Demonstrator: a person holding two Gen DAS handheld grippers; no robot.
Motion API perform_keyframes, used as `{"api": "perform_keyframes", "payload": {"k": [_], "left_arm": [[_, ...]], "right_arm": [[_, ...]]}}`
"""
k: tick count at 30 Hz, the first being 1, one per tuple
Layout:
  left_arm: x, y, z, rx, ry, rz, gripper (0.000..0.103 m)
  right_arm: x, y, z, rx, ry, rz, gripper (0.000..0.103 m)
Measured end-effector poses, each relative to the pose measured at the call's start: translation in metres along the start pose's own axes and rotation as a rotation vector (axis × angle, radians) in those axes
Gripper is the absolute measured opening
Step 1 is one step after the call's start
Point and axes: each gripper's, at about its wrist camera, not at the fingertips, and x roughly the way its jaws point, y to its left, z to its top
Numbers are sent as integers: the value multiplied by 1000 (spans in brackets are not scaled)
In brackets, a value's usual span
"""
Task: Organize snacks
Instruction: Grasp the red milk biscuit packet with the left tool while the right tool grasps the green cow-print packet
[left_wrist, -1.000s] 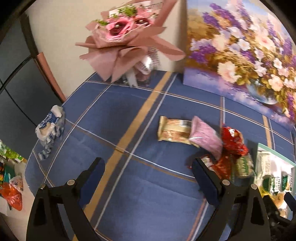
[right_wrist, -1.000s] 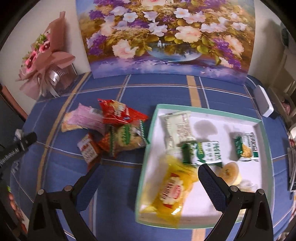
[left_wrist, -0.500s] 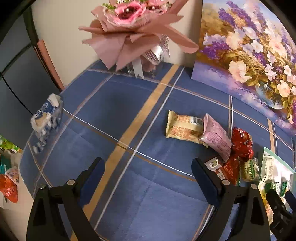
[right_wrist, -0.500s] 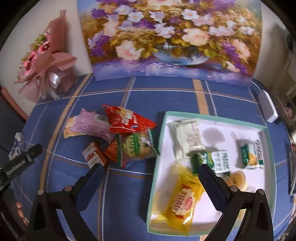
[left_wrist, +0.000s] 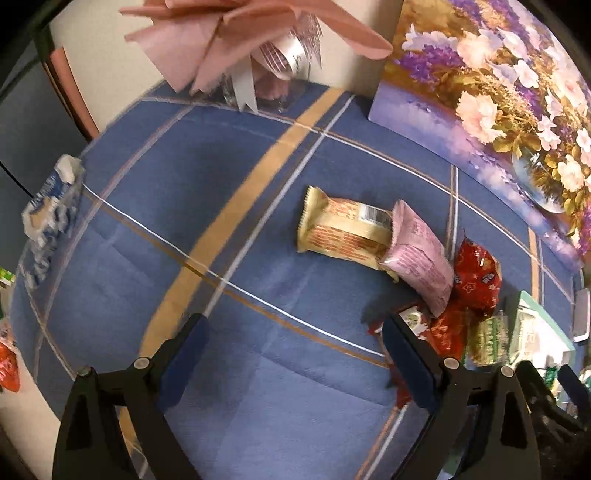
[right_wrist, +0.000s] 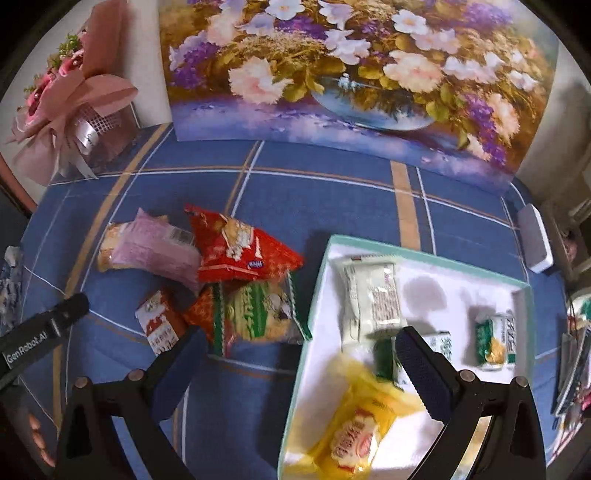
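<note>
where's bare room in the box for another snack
Inside the tray, bare white floor lies at the far middle, between the pale green packet and the small green packet. The near-left corner is crowded by the yellow packet.

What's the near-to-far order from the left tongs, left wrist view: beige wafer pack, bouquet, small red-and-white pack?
1. small red-and-white pack, touching the right finger of the left tongs.
2. beige wafer pack, mid-table, ahead and slightly right.
3. bouquet, far edge by the wall.
</note>
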Motion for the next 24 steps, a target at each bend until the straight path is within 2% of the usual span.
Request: {"api": "perform_keyframes", "payload": {"k": [2,4,7,9,12,17,21,24], "left_arm": [[6,-2,2,-12,36,-31,95],[12,-5,3,-32,67,-63,95],[18,-11,3,-54,85,-97,95],[20,-15,3,-58,91,-112,95],[24,-23,3,-60,96,-134,95],[33,-37,2,-69,111,-183,95],[42,-48,0,-56,118,-188,95],[50,-55,-2,-43,129,-185,94]], "right_arm": [[5,0,3,-1,12,30,103],[10,1,6,-10,18,23,103],[16,3,11,-31,27,6,103],[21,3,13,-43,37,30,102],[28,2,16,-46,46,54,98],[37,-3,13,-49,68,43,86],[41,-9,11,-38,76,38,84],[41,-12,11,-30,82,57,75]]}}
